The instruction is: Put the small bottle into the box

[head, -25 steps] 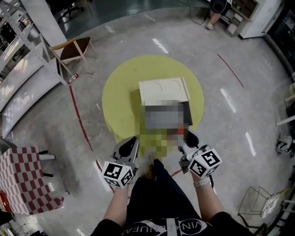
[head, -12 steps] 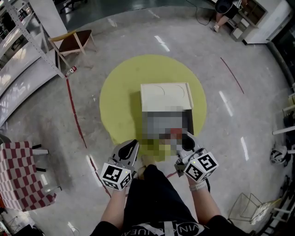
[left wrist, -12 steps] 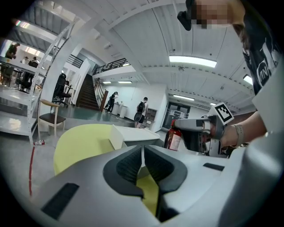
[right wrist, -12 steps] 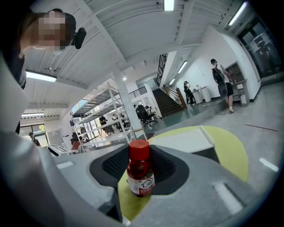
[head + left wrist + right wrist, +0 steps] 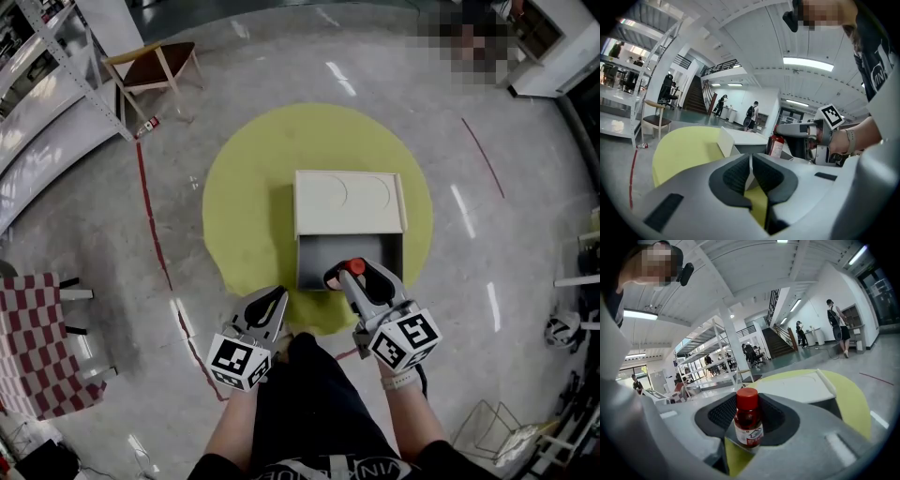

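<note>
Two ribbed-padded tongs: right tongs (image 5: 345, 278) clamp the cylindrical red-capped small bottle (image 5: 748, 423); left tongs (image 5: 751, 171) pressed together, empty.

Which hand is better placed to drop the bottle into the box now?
Right. The right tongs are shut on the small bottle at the open box, by its near edge. The left tongs are shut and empty, short of the box.
</note>
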`<action>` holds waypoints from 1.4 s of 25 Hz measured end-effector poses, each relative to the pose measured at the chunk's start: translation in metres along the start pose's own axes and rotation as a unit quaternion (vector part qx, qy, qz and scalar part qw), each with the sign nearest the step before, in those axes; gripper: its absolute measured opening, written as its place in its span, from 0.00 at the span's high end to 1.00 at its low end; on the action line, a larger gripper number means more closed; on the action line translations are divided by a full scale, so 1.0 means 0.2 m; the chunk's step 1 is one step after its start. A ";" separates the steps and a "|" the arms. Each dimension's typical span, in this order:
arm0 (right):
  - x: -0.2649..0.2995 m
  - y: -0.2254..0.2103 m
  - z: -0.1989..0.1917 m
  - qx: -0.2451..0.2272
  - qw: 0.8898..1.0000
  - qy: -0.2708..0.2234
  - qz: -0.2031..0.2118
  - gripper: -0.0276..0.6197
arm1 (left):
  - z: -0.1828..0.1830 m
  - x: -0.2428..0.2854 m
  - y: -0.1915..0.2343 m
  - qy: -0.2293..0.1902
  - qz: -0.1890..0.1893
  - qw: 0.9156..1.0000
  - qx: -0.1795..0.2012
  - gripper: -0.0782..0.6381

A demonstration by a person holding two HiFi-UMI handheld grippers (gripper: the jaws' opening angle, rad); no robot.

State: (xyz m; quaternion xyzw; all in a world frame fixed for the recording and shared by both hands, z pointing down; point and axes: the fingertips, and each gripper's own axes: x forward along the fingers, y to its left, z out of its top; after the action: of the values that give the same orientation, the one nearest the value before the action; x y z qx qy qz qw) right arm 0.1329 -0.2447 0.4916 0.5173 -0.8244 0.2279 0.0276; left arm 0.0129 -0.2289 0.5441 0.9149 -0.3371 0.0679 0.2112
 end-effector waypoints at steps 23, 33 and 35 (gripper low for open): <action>0.20 0.06 -0.19 -0.155 0.981 0.114 0.018 0.74 | -0.08 0.01 0.12 -0.007 0.034 0.999 -0.041 0.86; 0.22 0.07 -0.26 -0.180 0.975 0.131 0.023 0.74 | -0.12 -0.01 0.14 -0.007 0.038 0.998 -0.044 0.86; 0.21 0.07 -0.28 -0.181 0.973 0.138 0.027 0.74 | -0.13 -0.02 0.12 -0.005 0.038 0.998 -0.047 0.86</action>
State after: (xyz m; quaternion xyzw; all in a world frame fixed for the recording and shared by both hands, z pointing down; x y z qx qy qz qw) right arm 0.0915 -0.2520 0.5495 0.4451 -0.8536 0.1454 0.2284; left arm -0.0051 -0.2328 0.5753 0.8911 -0.3751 0.0553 0.2492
